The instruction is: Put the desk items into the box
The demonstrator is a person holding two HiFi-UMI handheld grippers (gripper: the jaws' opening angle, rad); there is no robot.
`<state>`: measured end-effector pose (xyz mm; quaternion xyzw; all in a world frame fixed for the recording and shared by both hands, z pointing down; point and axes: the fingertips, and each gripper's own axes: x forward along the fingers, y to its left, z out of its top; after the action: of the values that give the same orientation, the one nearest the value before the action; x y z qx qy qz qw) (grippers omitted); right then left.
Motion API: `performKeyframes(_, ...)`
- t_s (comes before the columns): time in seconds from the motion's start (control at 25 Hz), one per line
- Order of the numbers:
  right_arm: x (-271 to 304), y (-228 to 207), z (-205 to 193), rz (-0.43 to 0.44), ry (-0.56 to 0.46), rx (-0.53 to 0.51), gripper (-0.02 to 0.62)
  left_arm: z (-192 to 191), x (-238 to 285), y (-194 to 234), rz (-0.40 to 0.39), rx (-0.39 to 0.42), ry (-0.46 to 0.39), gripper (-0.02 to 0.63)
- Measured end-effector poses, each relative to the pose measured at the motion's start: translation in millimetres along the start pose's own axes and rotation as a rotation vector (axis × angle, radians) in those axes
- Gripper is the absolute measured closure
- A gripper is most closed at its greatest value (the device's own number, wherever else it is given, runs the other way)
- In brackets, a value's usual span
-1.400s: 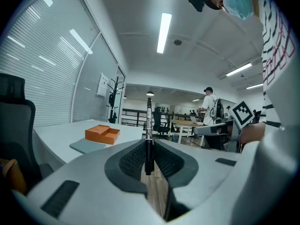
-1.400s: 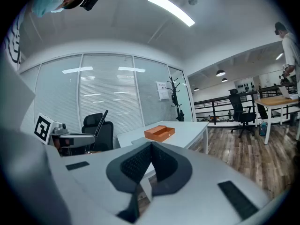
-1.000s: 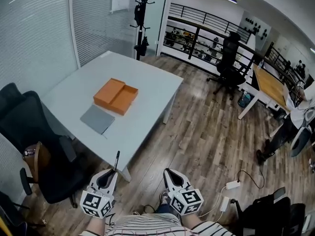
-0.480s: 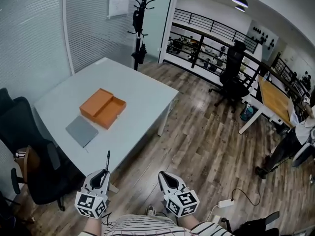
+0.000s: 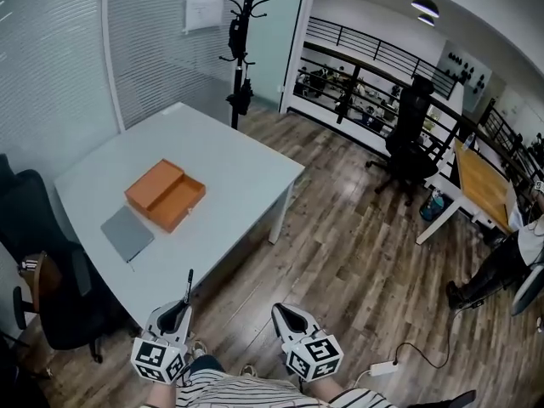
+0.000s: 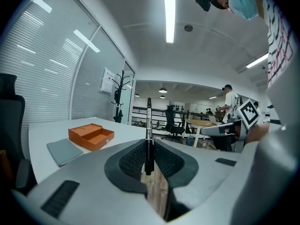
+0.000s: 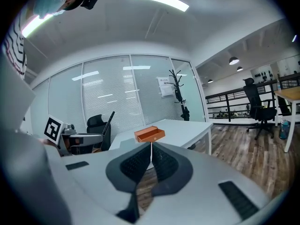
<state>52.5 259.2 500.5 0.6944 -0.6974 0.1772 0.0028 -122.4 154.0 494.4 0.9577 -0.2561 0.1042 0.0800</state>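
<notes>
1. The left tongs (image 5: 182, 307) are shut on a black pen (image 5: 189, 282). They grip it near its lower end, so most of the pen stands out past the tips.
2. The right tongs (image 5: 286, 312) are pressed together with nothing between them.
3. The orange box (image 5: 166, 194) sits on the white counter (image 5: 234, 164), well away from both tongs. One half shows an open tray. A grey notebook (image 5: 127, 233) lies just beside it, not yet inside.
4. Risk: the pen is gripped low and by a narrow contact. A quick swing on the way over could make it pivot or slip out, and it would land on the wood floor (image 5: 357, 253) rather than the counter.
5. Risk: the long free end leads the reach. If it comes in low it may strike the box wall and push the light box along the counter, or against the notebook.
6. Risk: released from too high, or over the flat half rather than the tray, the pen could roll off.
7. The notebook lies flat, so the tongs may struggle to get under its edge.
</notes>
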Motion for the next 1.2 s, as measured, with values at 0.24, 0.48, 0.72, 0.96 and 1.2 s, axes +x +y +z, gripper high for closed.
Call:
performKeyframes(0.24,24,-18,1,-0.002,0.015,0.013,0.569,4,21,21,0.026,-0.013,-0.006,0.538)
performKeyframes(0.48,74,-26,18,0.003,0.029,0.004,0.569,15,52,67,0.055,-0.03,-0.015,0.538)
performKeyframes(0.72,143,-34,39,0.033,0.03,-0.017,0.569,33,88,115,0.074,-0.022,-0.04,0.538)
performKeyframes(0.96,208,-30,61,0.067,0.029,-0.027,0.569,45,114,165,0.098,-0.028,-0.035,0.538)
performKeyframes(1.2,254,-28,71,0.079,0.042,-0.028,0.568,55,136,200,0.095,-0.033,-0.032,0.538)
